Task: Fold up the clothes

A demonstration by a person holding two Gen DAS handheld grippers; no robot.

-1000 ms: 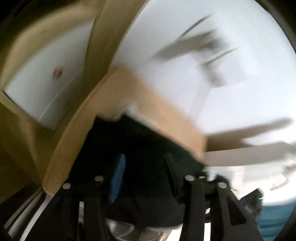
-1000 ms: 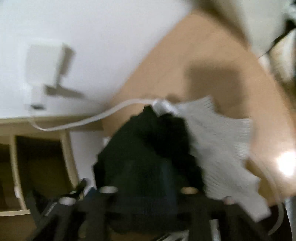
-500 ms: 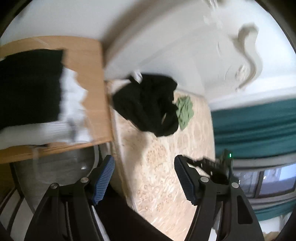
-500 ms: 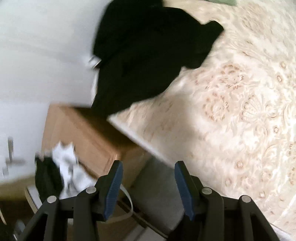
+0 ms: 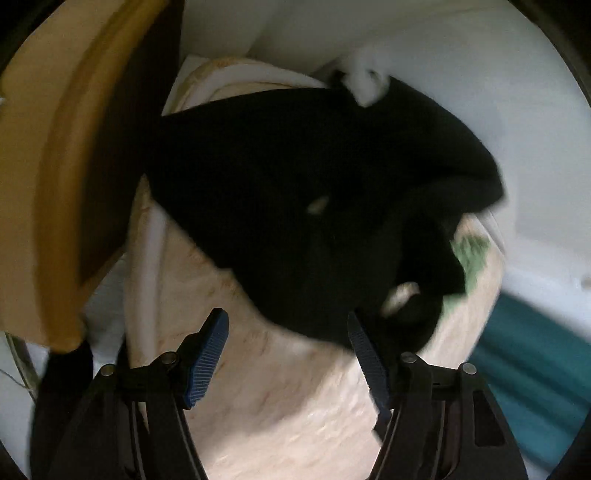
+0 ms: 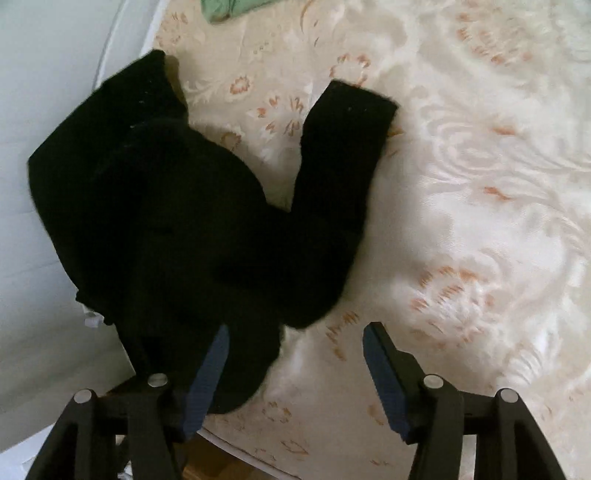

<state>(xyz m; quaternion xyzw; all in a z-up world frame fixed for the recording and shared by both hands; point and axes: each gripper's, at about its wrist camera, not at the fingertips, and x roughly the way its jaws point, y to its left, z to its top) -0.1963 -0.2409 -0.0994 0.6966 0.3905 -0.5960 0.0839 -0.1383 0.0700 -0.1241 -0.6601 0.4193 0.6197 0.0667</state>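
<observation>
Black fabric, a crumpled garment (image 6: 159,221), lies heaped on a mattress (image 6: 461,206) covered in cream damask with a pale orange floral pattern. Seen from the right wrist, the heap sits ahead and to the left of the right tongs (image 6: 295,365), with one sleeve or leg (image 6: 340,155) running away from the tongs and ending in a squared cuff. The near edge of the garment passes under or just beside the left-hand blue pad (image 6: 210,373); whether it touches cannot be determined. The right tongs are spreading at this moment. Between the pads there is mostly bare mattress, with only the garment's fringe at the left pad, and nothing is gripped.

From the left wrist, the same black garment (image 5: 314,206) lies ahead of the left tongs (image 5: 288,354), spreading up and to the right. Its lower edge reaches the right-hand pad (image 5: 364,365); contact is not clear because of motion blur. The left tongs stand wide with only mattress (image 5: 280,406) between the pads and hold nothing.

A green cloth (image 5: 469,258) shows beyond the garment to the right in the left view, and at the far top edge (image 6: 232,7) in the right view. A white scrap (image 5: 369,81) sits at the garment's far end. Wooden furniture (image 5: 48,184) stands to the left of the left tongs, beside the mattress edge.
</observation>
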